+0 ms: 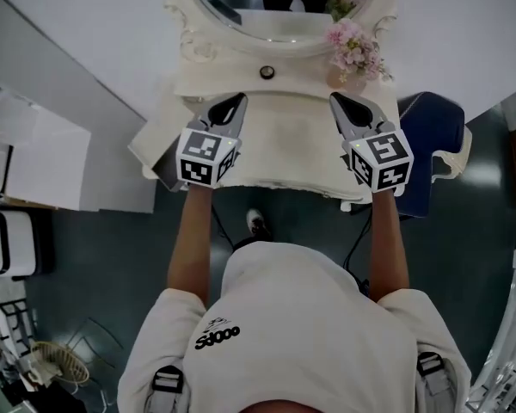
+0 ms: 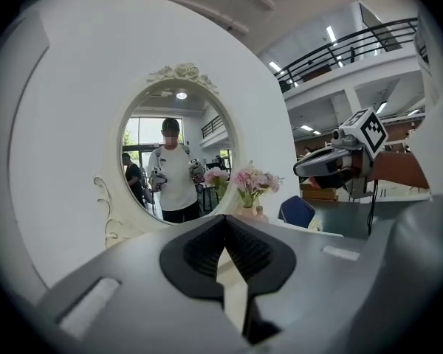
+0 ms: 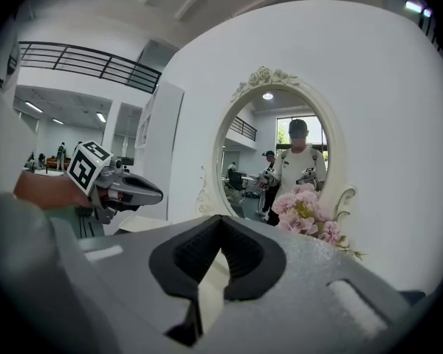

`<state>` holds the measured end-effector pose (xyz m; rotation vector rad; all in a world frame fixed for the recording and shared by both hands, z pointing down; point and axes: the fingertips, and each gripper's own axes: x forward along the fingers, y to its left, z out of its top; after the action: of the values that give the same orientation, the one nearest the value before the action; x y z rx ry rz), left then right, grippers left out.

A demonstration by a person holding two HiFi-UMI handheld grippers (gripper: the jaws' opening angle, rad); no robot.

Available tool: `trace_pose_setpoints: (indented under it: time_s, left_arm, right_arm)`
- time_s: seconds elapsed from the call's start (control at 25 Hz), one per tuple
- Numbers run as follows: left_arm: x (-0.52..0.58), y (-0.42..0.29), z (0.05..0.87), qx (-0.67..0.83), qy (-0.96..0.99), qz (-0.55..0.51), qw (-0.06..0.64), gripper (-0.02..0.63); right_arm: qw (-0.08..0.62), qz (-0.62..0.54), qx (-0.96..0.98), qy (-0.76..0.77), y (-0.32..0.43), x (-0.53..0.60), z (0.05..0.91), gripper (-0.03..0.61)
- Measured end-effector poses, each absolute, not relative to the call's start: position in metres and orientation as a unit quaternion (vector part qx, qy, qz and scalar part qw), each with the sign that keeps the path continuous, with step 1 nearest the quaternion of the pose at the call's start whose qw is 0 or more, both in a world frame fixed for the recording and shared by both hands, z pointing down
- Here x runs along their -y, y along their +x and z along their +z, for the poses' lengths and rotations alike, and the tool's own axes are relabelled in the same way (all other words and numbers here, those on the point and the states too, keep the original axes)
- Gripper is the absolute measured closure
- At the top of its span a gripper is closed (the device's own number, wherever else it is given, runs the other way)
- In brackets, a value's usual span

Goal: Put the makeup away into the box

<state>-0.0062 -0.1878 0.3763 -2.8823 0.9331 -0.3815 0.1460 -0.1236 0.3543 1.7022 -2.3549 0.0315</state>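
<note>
White dressing table (image 1: 284,144) stood beneath one oval mirror (image 1: 275,7). From left, the left gripper (image 1: 238,101) and right gripper (image 1: 336,101) hovered above its top, both pointing toward the mirror, jaws pressed together on nothing. One pink bouquet (image 1: 354,46) sat at right. Where the makeup and box lay could not be told.

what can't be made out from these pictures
- Makeup and box: in no view; the head view's vanity top looks bare around the shut left gripper and right gripper.
- Mirror: upper part cut off by the head view's top edge.
- Vase under the flowers: blooms cover it in the head view; gripper bodies hide its base in both gripper views.
- Blue chair: partly hidden by the vanity top and the right gripper.
</note>
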Motion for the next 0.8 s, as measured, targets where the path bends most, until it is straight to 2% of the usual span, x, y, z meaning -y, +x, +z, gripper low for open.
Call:
trace_pose_setpoints:
  time_s: [0.44,0.8]
  left_arm:
    - [0.290,0.019,0.409,-0.263,-0.949,-0.171,0.015,0.595]
    - [0.342,0.076,0.482,-0.236,-0.936,-0.259,-0.012,0.452]
  right_arm:
    - [0.139,0.075,0.807,0.569,0.142,0.212,0.388,0.575]
    - [0.160,0.115,0.831,0.520,0.152,0.249,0.430,0.575]
